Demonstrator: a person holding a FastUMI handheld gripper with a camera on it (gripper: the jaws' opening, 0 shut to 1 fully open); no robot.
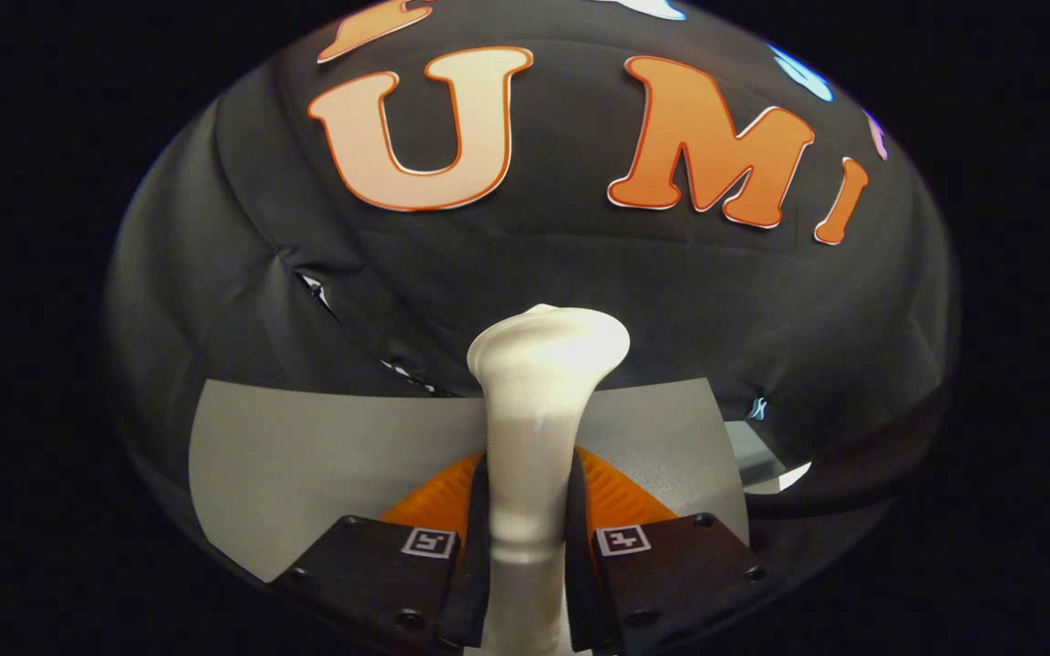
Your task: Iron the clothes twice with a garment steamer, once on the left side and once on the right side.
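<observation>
The gripper (pixel 528 538) was closed tight on the white steamer (pixel 539 410), its flared head rising at frame centre above a grey table (pixel 306 456).

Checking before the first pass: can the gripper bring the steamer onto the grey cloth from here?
Probably yes: the gripper is shut on the steamer, and nothing stands between its head and the grey cloth beyond.

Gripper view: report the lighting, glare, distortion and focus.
Gripper view: dim booth, the cloth wall dark; a bright sheen washes out the white steamer head, hiding surface detail; fisheye bends the grey garment edges into curves; the gripper, shut on the steamer handle, looks sharp, its finger markers crisp.
</observation>
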